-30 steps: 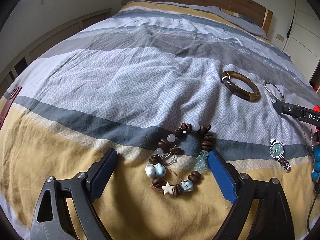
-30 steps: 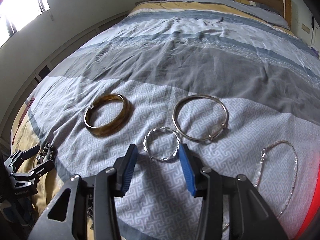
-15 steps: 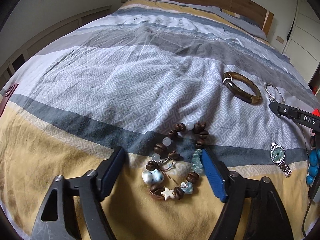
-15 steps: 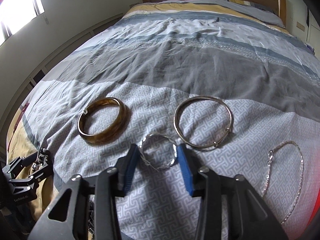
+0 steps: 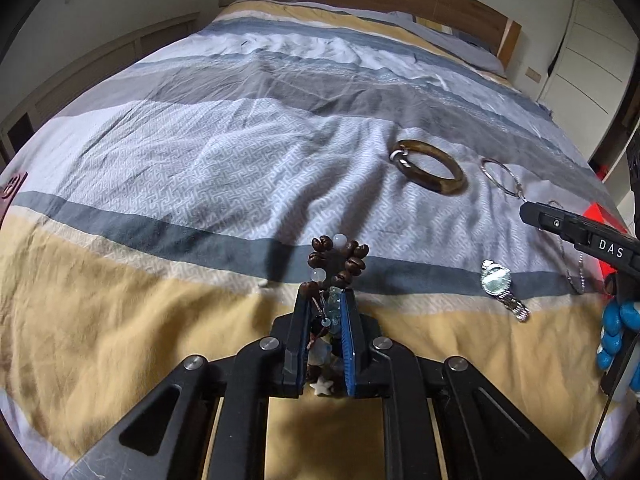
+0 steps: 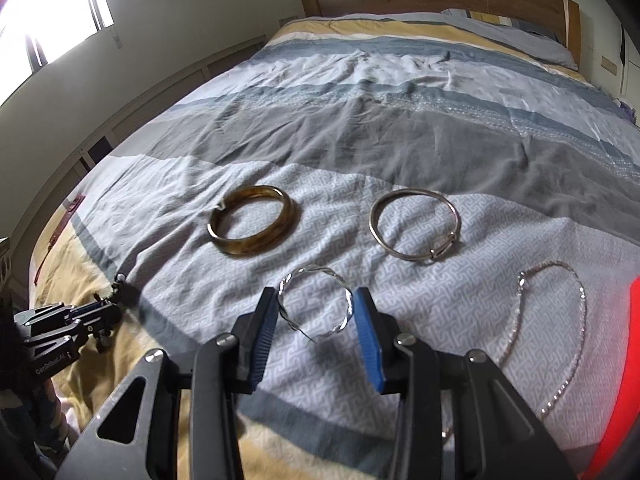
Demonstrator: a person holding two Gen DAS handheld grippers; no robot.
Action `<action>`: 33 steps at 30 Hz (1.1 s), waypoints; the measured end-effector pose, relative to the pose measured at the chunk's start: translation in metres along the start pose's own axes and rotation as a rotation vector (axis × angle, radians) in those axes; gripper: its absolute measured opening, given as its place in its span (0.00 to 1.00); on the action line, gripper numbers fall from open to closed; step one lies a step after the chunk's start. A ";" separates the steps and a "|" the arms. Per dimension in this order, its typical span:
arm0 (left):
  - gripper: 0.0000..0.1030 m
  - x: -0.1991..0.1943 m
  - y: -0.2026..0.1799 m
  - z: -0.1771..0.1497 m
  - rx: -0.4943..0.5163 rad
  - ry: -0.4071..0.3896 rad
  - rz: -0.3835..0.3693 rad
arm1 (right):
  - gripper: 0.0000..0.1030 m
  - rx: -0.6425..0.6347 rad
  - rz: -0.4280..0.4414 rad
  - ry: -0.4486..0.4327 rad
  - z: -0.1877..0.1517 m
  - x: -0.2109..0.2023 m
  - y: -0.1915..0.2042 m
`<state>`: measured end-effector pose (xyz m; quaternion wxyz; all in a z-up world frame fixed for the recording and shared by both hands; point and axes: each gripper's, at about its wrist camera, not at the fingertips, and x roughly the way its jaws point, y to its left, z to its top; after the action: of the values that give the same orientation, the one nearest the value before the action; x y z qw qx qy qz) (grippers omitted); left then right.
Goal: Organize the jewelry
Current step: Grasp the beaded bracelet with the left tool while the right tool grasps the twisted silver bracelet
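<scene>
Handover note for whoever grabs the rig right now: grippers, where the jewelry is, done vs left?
Left gripper: shut on the brown-and-pale beaded bracelet.
Right gripper: shut on the thin twisted silver bangle.
On the striped bedspread: amber resin bangle, plain silver wire bangle, silver chain, silver wristwatch.
Done: both pieces gripped.
Left: place them, then sort the remaining four. No box or tray in view.

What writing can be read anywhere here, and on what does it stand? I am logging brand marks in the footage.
"DAS": white letters on the black body of the right gripper, cut off by the picture's edge in the left wrist view.
"GenRobot.AI": small white print on the left gripper in the right wrist view.
The watch dial is too small to read.
</scene>
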<state>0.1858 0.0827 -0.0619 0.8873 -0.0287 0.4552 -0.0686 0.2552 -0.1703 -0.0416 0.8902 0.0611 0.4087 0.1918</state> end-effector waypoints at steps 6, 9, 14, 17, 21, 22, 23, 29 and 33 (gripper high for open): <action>0.13 -0.031 -0.019 0.002 0.016 -0.033 -0.029 | 0.35 0.005 0.005 -0.041 -0.004 -0.038 0.004; 0.13 -0.050 -0.035 0.003 0.036 -0.057 -0.048 | 0.36 0.013 -0.003 -0.065 -0.008 -0.061 0.000; 0.13 -0.075 -0.078 0.008 0.090 -0.087 -0.098 | 0.36 0.045 -0.038 -0.110 -0.021 -0.106 -0.019; 0.13 -0.083 -0.110 0.012 0.129 -0.098 -0.138 | 0.36 0.076 -0.074 -0.138 -0.033 -0.137 -0.040; 0.13 -0.085 -0.170 0.018 0.192 -0.100 -0.215 | 0.36 0.125 -0.134 -0.156 -0.053 -0.174 -0.080; 0.13 -0.084 -0.183 0.019 0.203 -0.096 -0.233 | 0.36 0.134 -0.154 -0.157 -0.058 -0.184 -0.091; 0.13 -0.082 -0.200 0.020 0.219 -0.091 -0.253 | 0.36 0.141 -0.171 -0.158 -0.063 -0.192 -0.103; 0.13 -0.051 -0.306 0.029 0.320 -0.038 -0.364 | 0.36 0.163 -0.260 -0.127 -0.086 -0.220 -0.168; 0.13 -0.021 -0.372 0.036 0.392 0.009 -0.398 | 0.36 0.187 -0.292 -0.104 -0.096 -0.224 -0.211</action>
<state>0.1670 -0.2827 0.0182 0.8429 0.0549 0.4228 -0.3282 0.1117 -0.4566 -0.0030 0.9190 0.0934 0.3825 0.0180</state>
